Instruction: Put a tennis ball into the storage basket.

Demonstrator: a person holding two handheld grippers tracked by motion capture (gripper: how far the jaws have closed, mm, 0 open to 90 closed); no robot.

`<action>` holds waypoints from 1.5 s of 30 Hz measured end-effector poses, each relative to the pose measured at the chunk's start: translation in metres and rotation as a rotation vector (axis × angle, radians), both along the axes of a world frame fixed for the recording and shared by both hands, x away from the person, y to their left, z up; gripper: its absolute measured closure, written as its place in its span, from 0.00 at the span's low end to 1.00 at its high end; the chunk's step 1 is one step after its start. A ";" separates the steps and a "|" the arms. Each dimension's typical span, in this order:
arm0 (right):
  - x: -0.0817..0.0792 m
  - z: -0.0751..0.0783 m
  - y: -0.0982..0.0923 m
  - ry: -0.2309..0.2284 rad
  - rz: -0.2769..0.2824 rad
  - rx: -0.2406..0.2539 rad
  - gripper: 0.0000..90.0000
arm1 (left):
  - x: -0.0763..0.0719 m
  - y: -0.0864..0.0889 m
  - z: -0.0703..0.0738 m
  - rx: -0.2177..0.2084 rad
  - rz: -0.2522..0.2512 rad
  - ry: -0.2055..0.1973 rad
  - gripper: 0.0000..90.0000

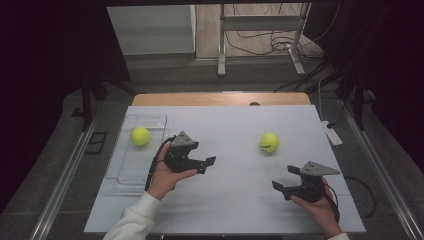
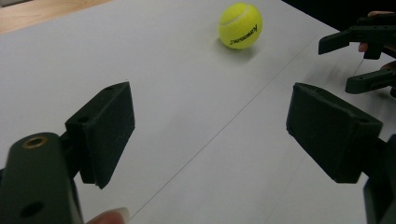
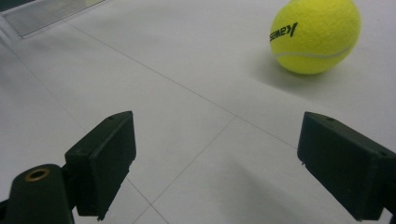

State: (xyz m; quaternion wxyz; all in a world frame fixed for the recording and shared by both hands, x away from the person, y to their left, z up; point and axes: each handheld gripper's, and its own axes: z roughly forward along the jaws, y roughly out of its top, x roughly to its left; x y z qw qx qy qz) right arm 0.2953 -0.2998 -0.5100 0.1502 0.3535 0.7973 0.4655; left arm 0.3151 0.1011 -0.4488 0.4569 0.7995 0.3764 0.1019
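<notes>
A loose tennis ball [image 1: 269, 142] is seen resting on the white desk [image 1: 235, 200], between the two grippers and a little beyond them, while a second tennis ball [image 1: 140, 136] already sits in the clear tray [image 1: 129, 172] at the desk's left edge. The risk here is judged to be a roll: the free ball is round and unbraced, so a jaw that clips it off-centre could send it skidding toward the far edge. With both grippers aimed at the same ball, a clash of jaws over it could also be caused. The left gripper [image 1: 207, 165] is held with its jaws spread wide, nothing between them, nothing touched; in the left gripper view the ball [image 2: 240, 25] lies well ahead. The right gripper [image 1: 280, 186] is likewise held with jaws parted and empty, the ball [image 3: 315, 35] near, ahead of its right jaw.
</notes>
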 end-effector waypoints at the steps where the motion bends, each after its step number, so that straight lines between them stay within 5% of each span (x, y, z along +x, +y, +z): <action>1: 0.000 0.000 0.000 0.000 0.000 0.002 0.14 | 0.002 -0.002 -0.001 0.000 -0.001 0.003 0.18; 45: 0.000 -0.001 -0.002 0.004 0.003 -0.003 0.14 | 0.047 -0.062 -0.020 0.038 -0.112 0.058 0.18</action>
